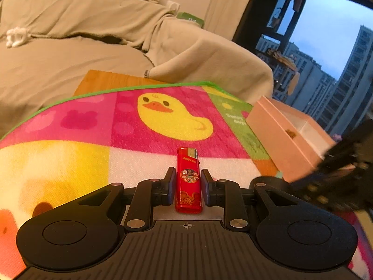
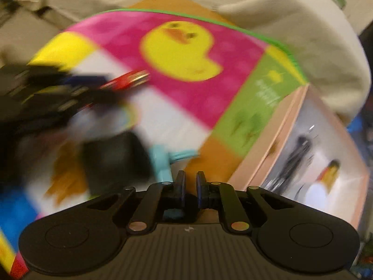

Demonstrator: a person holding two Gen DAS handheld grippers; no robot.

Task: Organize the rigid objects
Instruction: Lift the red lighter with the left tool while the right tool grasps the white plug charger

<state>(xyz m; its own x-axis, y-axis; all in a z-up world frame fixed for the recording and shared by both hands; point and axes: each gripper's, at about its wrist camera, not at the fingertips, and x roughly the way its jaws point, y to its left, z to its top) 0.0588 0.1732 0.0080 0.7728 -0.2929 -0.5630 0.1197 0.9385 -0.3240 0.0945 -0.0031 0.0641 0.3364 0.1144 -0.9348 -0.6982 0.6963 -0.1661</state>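
Observation:
In the left wrist view, a red lighter (image 1: 188, 179) lies lengthwise between the pads of my left gripper (image 1: 188, 177), which is shut on it just above the duck-print mat (image 1: 163, 116). The right wrist view is motion-blurred. There my right gripper (image 2: 190, 184) points steeply down over the mat's orange corner, shut with nothing between its fingers. The same view shows my left gripper (image 2: 105, 85) at the left, with the lighter (image 2: 127, 79) sticking out of it. An open pink box (image 2: 279, 140) stands at the mat's right side and holds a black item (image 2: 299, 150) and a white and yellow one (image 2: 324, 182).
A teal object (image 2: 163, 161) and a blurred black thing (image 2: 116, 158) lie on the mat near my right gripper. The pink box (image 1: 279, 135) sits at the mat's right edge. A beige blanket (image 1: 93, 35) covers the sofa behind, and a window (image 1: 326, 46) is at the right.

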